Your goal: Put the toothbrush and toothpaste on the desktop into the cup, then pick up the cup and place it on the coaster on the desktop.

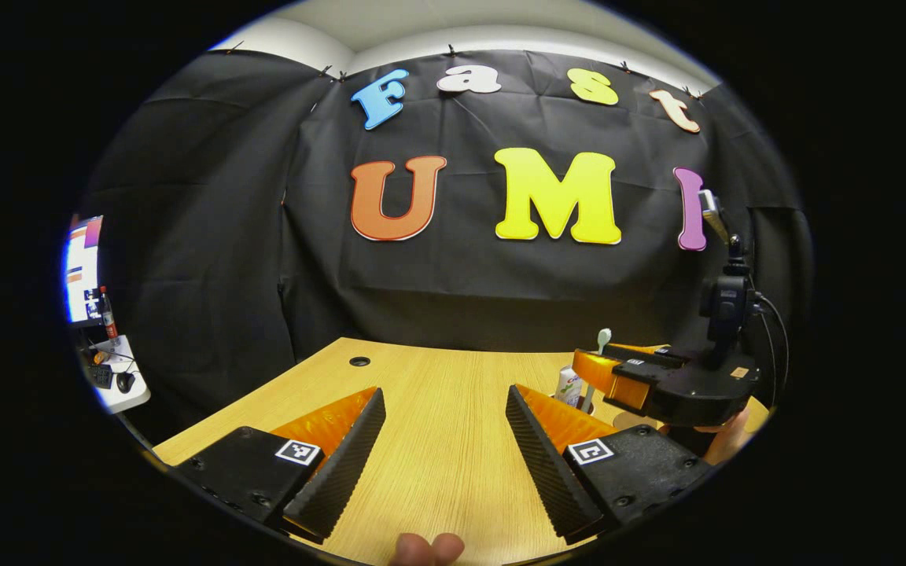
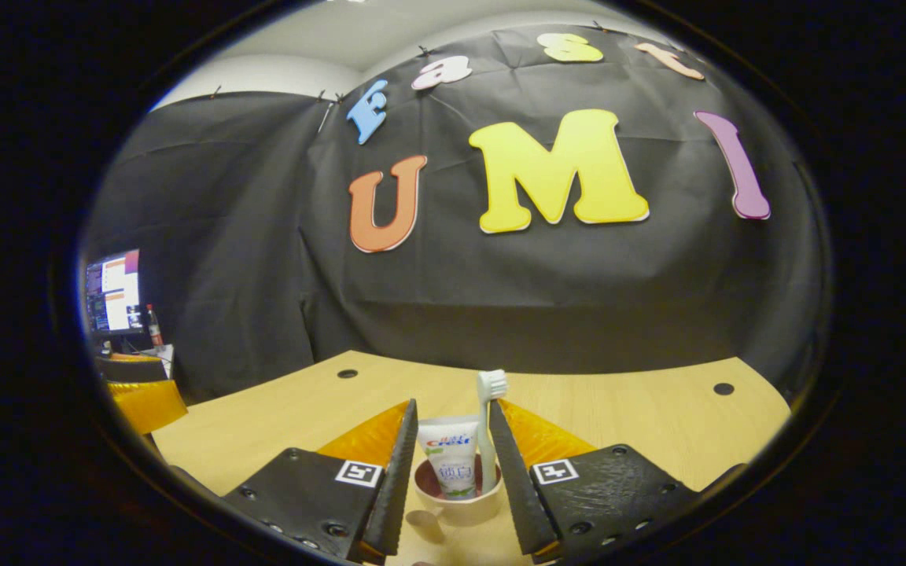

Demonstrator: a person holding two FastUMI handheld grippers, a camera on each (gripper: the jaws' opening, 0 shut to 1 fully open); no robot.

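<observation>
Right fingers (image 2: 420, 464) are flanking the cup (image 2: 458, 503), close to its sides; can't tell if they're pressing. Toothpaste (image 2: 448, 460) and toothbrush (image 2: 489, 428) are standing inside it, so it's loaded. Left fingers (image 1: 528, 448) are hanging spread, holding nothing, over bare tabletop (image 1: 437, 424). Coaster: can't tell.

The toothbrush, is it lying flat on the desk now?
No, the toothbrush stands upright in the cup beside the toothpaste.
</observation>
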